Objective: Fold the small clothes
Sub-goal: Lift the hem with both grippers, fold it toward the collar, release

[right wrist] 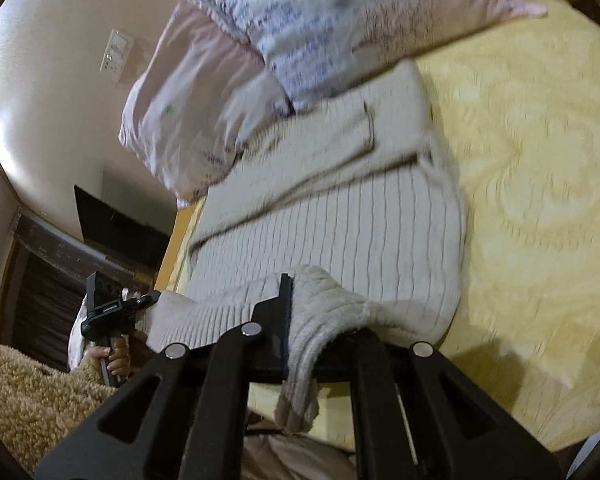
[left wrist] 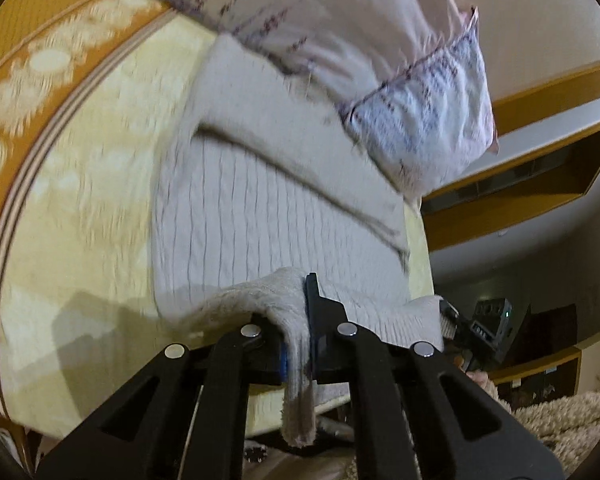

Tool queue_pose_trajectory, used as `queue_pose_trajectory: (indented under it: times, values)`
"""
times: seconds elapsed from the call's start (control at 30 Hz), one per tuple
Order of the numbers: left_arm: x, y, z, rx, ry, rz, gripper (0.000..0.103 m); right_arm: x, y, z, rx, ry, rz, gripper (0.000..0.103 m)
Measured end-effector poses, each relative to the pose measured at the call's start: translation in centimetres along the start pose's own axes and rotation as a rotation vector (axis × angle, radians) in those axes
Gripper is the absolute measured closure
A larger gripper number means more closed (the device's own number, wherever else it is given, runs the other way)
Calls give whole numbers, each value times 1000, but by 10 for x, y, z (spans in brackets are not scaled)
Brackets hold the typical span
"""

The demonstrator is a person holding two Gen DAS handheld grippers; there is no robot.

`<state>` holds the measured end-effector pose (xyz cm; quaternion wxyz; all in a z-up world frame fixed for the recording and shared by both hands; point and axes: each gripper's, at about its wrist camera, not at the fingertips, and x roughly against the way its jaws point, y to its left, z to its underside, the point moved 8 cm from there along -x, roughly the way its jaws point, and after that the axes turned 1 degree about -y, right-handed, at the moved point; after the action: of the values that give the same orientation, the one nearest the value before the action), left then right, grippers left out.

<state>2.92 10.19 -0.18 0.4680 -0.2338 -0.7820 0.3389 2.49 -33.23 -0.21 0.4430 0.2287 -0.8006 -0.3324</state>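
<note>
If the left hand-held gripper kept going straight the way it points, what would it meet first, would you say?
Probably the sweater it already grips, spread flat just ahead; beyond that the pillow, though depth is unclear.

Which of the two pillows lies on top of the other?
The white pillow with purple print lies on top, overlapping the plain pale pink pillow, which sits beneath it by the wall.

Left hand-held gripper: black linkage arms, silver round rivets, blue pad edge. Right hand-held gripper: same. Hand: bare skin, fuzzy tan sleeve.
</note>
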Motion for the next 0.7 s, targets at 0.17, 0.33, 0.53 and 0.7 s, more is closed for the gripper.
queue_pose_trajectory:
  times: [0.17, 0.33, 0.53, 0.7]
  values:
    - [-6, -5, -30, -4, -47, 9, 97, -7, 8, -24, 10, -55, -11, 96]
    - [-15, -9, -57, -8, -79, 21, 97, -10, 12, -43, 13, -104, -32, 96]
    - [-20, -22, -92, -39, -130, 39, 97, -11, 21, -71, 36, -177, -62, 96]
    - [-26, -34, -125, -62, -184, 61, 97, -16, 23, -102, 46, -239, -81, 96]
